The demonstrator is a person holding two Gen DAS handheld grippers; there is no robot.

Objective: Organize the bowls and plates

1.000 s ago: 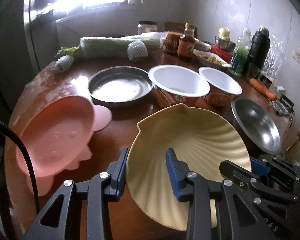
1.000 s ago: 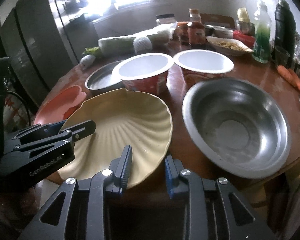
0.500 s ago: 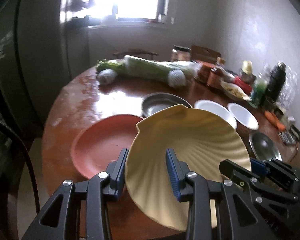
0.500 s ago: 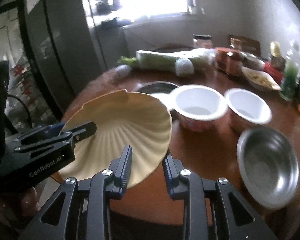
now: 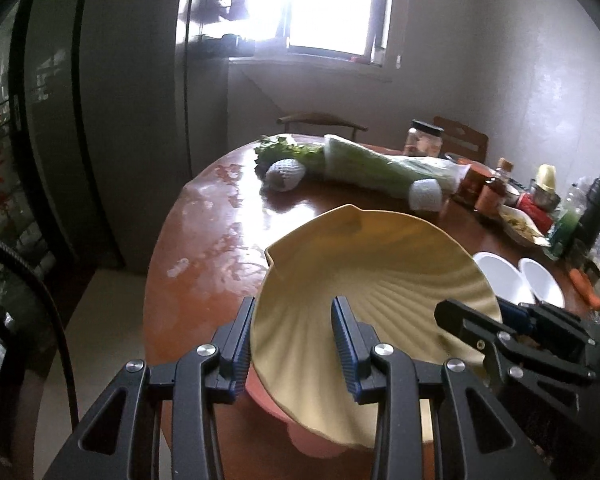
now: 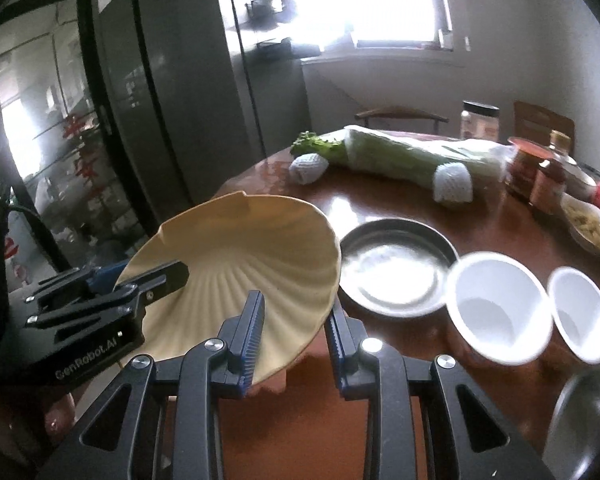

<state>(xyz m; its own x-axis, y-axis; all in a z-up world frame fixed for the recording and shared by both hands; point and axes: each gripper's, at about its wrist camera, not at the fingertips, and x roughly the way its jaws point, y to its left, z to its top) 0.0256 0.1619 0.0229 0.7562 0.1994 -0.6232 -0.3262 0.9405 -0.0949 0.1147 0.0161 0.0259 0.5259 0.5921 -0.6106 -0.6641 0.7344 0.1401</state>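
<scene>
The shell plate (image 5: 364, 280) was held off the worktop (image 5: 204, 248), tilted, over a pink plate (image 5: 268, 400) of which only an edge showed. The left gripper (image 5: 292, 340) had its fingers clamped on the plate's near rim. The right gripper (image 6: 294, 332) had its fingers clamped on the rim at the opposite side. On the worktop beyond lay a steel pan (image 6: 396, 268), just beside the plate's edge, then two white cups (image 6: 500, 304) side by side, and a steel bowl (image 6: 588, 420) at lower right.
</scene>
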